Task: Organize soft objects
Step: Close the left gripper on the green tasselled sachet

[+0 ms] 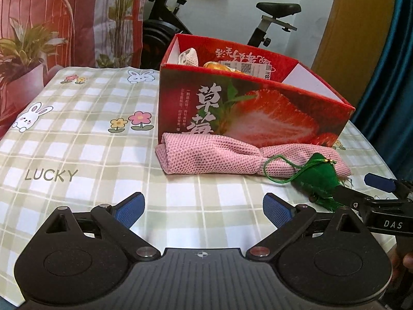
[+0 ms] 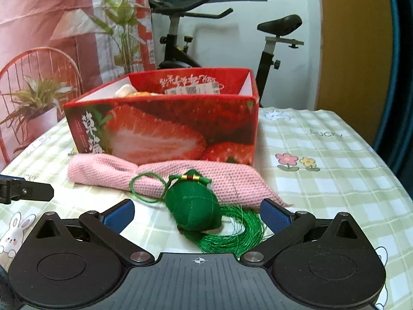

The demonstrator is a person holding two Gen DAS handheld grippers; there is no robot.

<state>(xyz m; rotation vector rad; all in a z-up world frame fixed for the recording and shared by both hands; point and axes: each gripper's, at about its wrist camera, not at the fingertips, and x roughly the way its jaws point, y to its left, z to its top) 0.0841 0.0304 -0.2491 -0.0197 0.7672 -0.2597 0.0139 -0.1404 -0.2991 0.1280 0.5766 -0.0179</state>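
Observation:
A red strawberry box (image 1: 258,108) (image 2: 165,129) stands on the checked tablecloth and holds a white knitted item (image 1: 188,56) and an orange item (image 1: 214,66). A pink knitted cloth (image 1: 219,157) (image 2: 180,180) lies against the box's front. A green stuffed tassel charm (image 2: 193,211) (image 1: 317,180) lies on the cloth's near edge. My right gripper (image 2: 197,217) is open, its blue pads on either side of the charm, not touching it. My left gripper (image 1: 204,211) is open and empty over bare tablecloth, short of the pink cloth.
An exercise bike (image 1: 196,13) and a wall stand behind the table. A red printed backdrop with plants (image 1: 64,25) is at the left. A blue curtain (image 1: 387,77) hangs at the right. The tablecloth (image 1: 77,142) extends left of the box.

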